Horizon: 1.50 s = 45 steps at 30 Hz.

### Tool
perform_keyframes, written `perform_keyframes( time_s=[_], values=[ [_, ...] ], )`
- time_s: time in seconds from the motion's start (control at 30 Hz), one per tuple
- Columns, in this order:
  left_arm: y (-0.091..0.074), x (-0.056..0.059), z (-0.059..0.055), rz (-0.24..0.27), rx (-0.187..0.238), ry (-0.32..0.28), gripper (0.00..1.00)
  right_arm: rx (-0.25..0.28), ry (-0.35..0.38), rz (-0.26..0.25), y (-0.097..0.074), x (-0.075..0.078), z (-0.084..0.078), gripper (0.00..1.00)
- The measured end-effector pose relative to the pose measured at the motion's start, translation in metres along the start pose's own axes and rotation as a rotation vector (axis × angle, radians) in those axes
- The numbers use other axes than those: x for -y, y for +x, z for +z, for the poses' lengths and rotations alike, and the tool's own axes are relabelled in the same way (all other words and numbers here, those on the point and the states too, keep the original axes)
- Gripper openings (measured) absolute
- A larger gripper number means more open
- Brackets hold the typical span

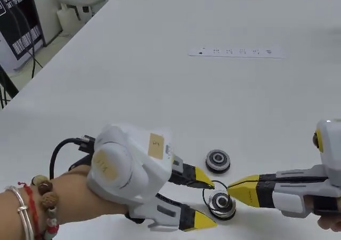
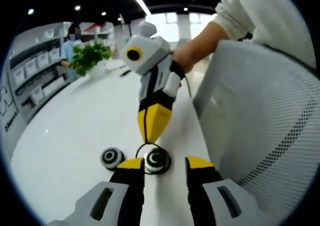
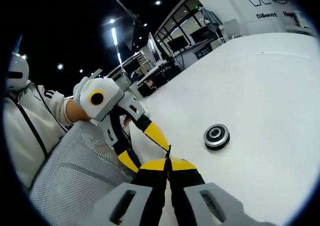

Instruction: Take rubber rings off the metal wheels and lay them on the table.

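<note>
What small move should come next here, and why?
Probably draw the right gripper back: it is shut on the rubber ring, partly looped off the near wheel, which sits by the left gripper and its open jaws.

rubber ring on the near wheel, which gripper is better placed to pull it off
Right, likely: the right gripper is shut on the rubber ring, while the left gripper stands open at the near wheel.
</note>
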<state>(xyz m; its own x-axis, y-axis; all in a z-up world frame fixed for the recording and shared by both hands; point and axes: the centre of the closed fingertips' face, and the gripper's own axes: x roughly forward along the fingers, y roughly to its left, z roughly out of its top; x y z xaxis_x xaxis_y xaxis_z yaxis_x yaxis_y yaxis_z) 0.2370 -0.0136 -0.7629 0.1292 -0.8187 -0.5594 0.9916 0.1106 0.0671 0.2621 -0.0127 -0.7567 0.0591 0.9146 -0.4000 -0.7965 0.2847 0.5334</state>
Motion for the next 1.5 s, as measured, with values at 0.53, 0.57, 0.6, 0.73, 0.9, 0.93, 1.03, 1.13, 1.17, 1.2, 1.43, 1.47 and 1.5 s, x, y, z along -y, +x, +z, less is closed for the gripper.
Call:
perform_keyframes(
  time_s=[0.53,0.57,0.6,0.73,0.9,0.93,1.03,1.13,1.17,1.2,1.43,1.47,1.5],
  values=[
    [-0.052,0.000,0.013,0.089,0.058,-0.016,0.51,0.037,-0.022,-0.051,-0.022,-0.024,0.022,0.00],
    [-0.056,-0.001,0.012,0.095,0.056,-0.016,0.53,0.037,-0.026,-0.057,-0.024,-0.025,0.022,0.00],
    [-0.059,-0.001,0.012,0.099,0.057,-0.018,0.55,0.039,-0.026,-0.064,-0.025,-0.027,0.024,0.00],
    [-0.073,-0.001,0.014,0.117,0.089,-0.049,0.62,0.046,-0.032,-0.092,-0.031,-0.035,0.027,0.00],
    [-0.091,-0.006,0.009,0.162,0.119,-0.081,0.70,0.064,-0.017,-0.120,-0.038,-0.045,0.032,0.00],
    [-0.095,-0.007,0.008,0.174,0.129,-0.095,0.70,0.073,-0.005,-0.126,-0.039,-0.047,0.034,0.00],
    [-0.103,-0.006,0.004,0.181,0.151,-0.125,0.72,0.093,0.006,-0.136,-0.041,-0.052,0.039,0.00],
    [-0.110,-0.008,-0.002,0.199,0.154,-0.138,0.74,0.102,0.005,-0.147,-0.042,-0.057,0.043,0.00],
    [-0.113,-0.008,-0.003,0.206,0.157,-0.142,0.75,0.104,0.004,-0.152,-0.041,-0.058,0.045,0.00],
    [-0.115,-0.009,-0.004,0.210,0.160,-0.146,0.76,0.104,0.003,-0.154,-0.041,-0.059,0.046,0.00],
    [-0.129,-0.011,-0.016,0.238,0.172,-0.171,0.81,0.105,-0.002,-0.164,-0.033,-0.066,0.053,0.00],
    [-0.131,-0.012,-0.020,0.242,0.170,-0.176,0.81,0.104,-0.003,-0.163,-0.030,-0.067,0.054,0.00],
    [-0.133,-0.012,-0.022,0.244,0.169,-0.181,0.81,0.103,-0.005,-0.163,-0.028,-0.068,0.055,0.00]
  ],
)
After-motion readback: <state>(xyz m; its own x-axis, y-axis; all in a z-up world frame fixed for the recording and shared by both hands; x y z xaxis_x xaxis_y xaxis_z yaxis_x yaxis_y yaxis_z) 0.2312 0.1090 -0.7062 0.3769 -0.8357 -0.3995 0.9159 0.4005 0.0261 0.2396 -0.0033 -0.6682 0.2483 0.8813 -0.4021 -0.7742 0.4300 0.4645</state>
